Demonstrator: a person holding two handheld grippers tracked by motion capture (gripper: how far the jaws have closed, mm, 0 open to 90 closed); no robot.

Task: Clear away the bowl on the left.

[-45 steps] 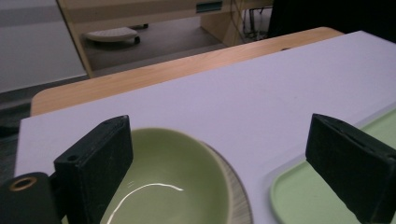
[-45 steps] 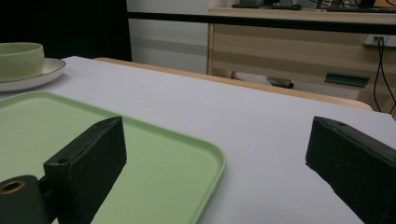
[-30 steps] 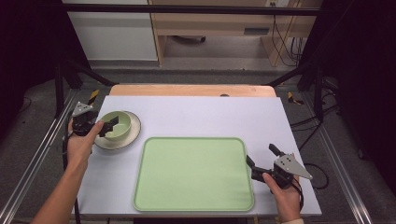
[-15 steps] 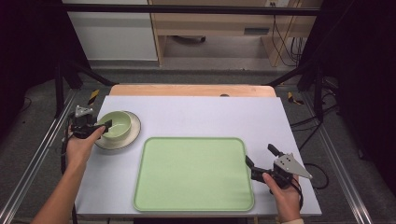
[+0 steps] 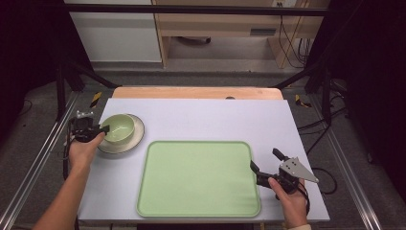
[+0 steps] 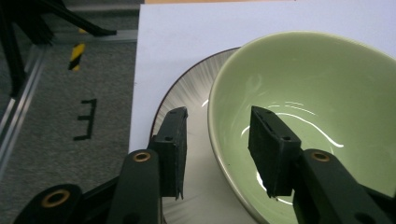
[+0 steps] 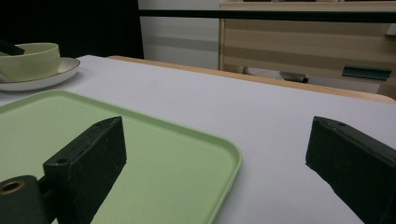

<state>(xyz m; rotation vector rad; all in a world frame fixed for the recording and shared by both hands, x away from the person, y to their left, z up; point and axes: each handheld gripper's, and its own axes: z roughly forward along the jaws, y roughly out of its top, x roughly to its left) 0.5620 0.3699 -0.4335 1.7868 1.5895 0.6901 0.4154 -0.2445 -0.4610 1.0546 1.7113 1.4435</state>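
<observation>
Bowl [image 6: 308,98] glossy glazed ceramic; tray [image 5: 198,178] matt plastic

Table [image 5: 201,115]: white top, wooden strip along far edge. Directly on it: pale green tray [image 5: 198,178], lower centre of frame; white striped plate [image 5: 137,135], left of centre, bearing a green bowl [image 5: 118,127].

A wooden cabinet [image 5: 225,19] stands on the floor beyond the table [image 5: 215,115].

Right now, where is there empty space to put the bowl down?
The green tray is bare all over, so that is the biggest free spot. The white table is also bare behind the tray, right of the plate. It is crowded at the left edge, where the left gripper straddles the bowl rim.
</observation>
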